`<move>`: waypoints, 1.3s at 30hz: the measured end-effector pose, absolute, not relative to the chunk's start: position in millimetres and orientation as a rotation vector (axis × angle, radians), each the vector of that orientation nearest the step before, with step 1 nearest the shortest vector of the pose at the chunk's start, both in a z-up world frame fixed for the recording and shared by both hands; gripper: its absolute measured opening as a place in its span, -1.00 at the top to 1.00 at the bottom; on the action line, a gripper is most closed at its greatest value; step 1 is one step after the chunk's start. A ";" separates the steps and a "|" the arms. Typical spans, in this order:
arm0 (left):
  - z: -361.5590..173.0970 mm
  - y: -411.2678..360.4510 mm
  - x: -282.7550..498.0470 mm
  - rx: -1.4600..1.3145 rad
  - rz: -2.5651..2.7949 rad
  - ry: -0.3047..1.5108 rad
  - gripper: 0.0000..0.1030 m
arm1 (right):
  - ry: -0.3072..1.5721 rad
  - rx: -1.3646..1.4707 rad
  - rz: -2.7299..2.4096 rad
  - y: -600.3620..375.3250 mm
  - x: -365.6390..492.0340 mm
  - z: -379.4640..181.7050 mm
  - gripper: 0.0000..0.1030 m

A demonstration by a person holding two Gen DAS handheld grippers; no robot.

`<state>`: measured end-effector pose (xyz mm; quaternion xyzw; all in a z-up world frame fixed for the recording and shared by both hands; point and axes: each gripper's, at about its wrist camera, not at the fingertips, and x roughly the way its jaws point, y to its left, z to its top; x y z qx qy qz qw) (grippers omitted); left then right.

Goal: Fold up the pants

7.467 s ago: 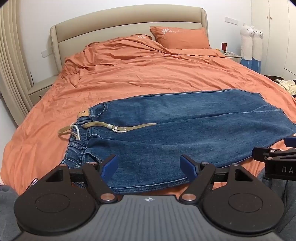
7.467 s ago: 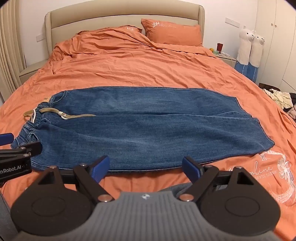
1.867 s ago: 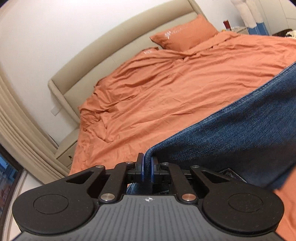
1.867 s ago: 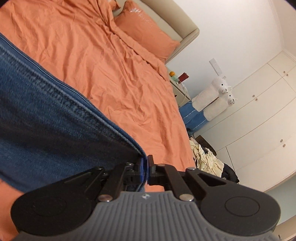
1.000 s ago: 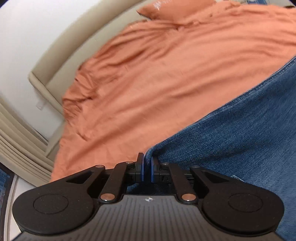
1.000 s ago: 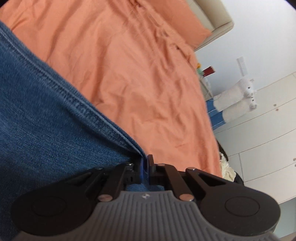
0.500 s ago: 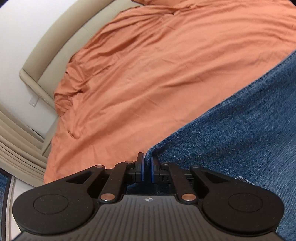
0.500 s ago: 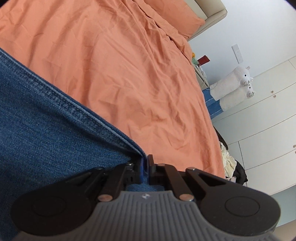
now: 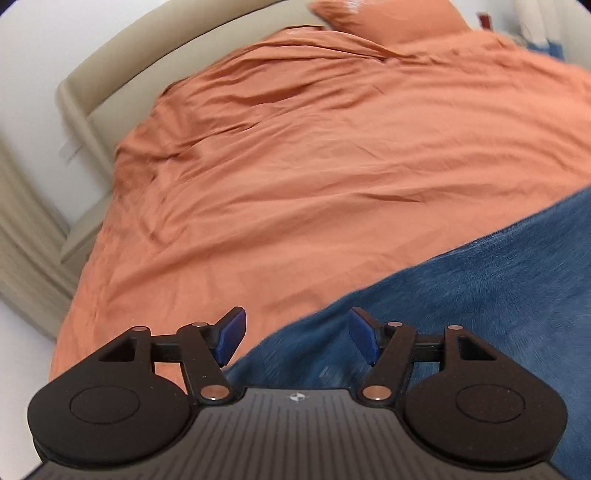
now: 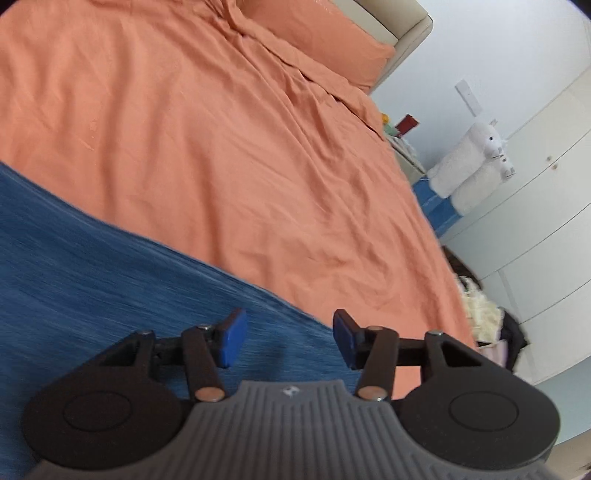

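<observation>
The blue denim pants (image 9: 480,295) lie on the orange bed (image 9: 314,166); their far edge runs across both views. In the right wrist view the pants (image 10: 92,277) fill the lower left. My left gripper (image 9: 295,338) is open, its blue pads (image 9: 231,334) spread over the pants' left end and holding nothing. My right gripper (image 10: 288,339) is open too, with its blue pads (image 10: 343,339) over the pants' right end. Both views are motion-blurred.
A beige headboard (image 9: 147,48) and an orange pillow (image 9: 388,14) are at the far end of the bed. White wardrobes (image 10: 535,206), plush toys (image 10: 469,162), a nightstand and a pile of clothes (image 10: 480,306) stand to the right of the bed.
Both grippers were shut on the pants' edge half a second ago. Now both have opened and let the denim go, and it lies on the bed.
</observation>
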<state>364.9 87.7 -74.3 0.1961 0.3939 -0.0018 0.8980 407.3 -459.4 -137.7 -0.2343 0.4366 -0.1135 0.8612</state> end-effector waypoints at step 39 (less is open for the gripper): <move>-56.2 235.1 273.7 -0.410 0.178 0.600 0.64 | 1.049 -0.190 0.139 -184.4 366.0 -161.3 -0.01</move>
